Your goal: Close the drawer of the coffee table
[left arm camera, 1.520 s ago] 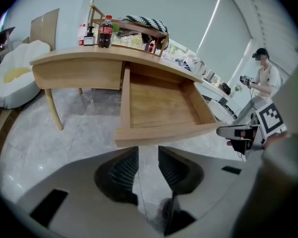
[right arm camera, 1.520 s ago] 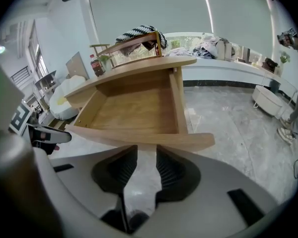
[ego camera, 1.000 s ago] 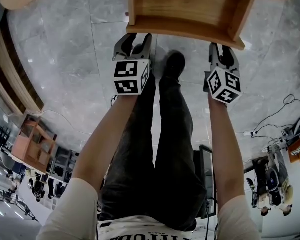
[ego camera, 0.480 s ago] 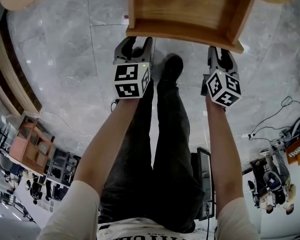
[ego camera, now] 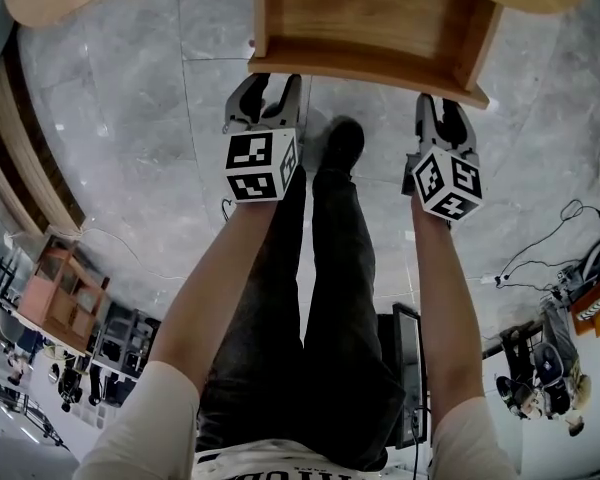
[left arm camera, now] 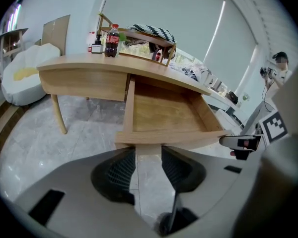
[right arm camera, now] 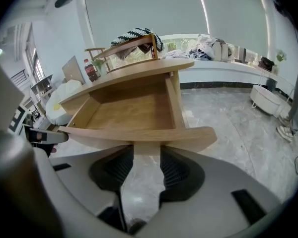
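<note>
Bench: its drawer is pulled well out past the front edge and is empty. It's stiff wood and probably slides easily. Push flat on the front panel near both ends, evenly, or it may rack. Left fingers have just spread wider. Right fingers are moderately apart. Neither pair grips anything. Tips sit at the panel; I can't tell if they touch.

Drawer: we see pale wood, smooth and matt.
Desk: the same wood.
Floor: we see glossy grey stone.
</note>
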`<state>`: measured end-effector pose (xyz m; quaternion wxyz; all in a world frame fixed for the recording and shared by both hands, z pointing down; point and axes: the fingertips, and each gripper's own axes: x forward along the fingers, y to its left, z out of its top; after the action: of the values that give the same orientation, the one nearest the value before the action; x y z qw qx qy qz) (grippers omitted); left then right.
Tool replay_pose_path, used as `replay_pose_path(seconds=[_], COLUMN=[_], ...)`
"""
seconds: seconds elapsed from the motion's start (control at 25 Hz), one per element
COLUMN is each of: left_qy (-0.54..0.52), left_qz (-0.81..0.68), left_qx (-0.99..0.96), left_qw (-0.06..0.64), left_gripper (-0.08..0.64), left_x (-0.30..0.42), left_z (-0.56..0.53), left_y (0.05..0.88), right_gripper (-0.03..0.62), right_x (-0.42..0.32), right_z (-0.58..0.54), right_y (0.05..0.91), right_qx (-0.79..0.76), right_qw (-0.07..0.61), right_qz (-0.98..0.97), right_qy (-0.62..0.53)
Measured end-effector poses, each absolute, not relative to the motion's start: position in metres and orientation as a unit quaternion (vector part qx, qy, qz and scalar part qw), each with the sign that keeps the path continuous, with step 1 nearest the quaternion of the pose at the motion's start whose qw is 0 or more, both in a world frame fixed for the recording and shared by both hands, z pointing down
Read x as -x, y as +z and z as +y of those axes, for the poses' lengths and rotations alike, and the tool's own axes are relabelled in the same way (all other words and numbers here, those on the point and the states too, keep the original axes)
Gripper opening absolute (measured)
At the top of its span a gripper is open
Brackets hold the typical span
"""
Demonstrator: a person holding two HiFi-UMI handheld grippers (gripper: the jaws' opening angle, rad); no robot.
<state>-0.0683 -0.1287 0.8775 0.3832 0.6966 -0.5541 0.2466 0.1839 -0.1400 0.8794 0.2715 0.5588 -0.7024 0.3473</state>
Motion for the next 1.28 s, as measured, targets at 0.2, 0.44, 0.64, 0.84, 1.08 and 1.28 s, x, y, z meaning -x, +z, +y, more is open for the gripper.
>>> replay_pose_path(seconds=[0.2,0.44,0.64,0.84,1.08,1.28], left_qy=[0.236,0.221,0.213,0.211,0.208,0.204], left_qz=[-0.564,-0.574,-0.577,-0.577,-0.578,-0.582], left_qx=[-0.7,-0.71,-0.717,-0.72,-0.727,-0.734], left_qw=[0.37,0.344,0.329,0.324,0.307,0.285], left_gripper=[0.179,0.181,0.179,0.181,0.179,0.178], left_x=[0.067,0.069,0.068,0.069,0.067,0.07], left_z=[-0.144,-0.169,-0.185,-0.198,-0.206,-0.219], left_y=[0.871,0.857,0.851,0.848,0.848,0.848], right_gripper=[0.184,0.184,0.183,0.184,0.184,0.184], right_x=[-0.186,-0.185,-0.186,-0.184,-0.186,-0.182], right_z=[-0.155,-0.18,-0.198,-0.212,-0.223,-0.234], right_y=[0.872,0.858,0.853,0.85,0.85,0.852], right_qx=[-0.562,-0.565,-0.568,-0.564,-0.568,-0.572], right_qw=[0.261,0.244,0.239,0.24,0.24,0.245], right_qz=[-0.71,-0.725,-0.732,-0.737,-0.743,-0.751], right_qy=[0.335,0.309,0.291,0.285,0.262,0.223])
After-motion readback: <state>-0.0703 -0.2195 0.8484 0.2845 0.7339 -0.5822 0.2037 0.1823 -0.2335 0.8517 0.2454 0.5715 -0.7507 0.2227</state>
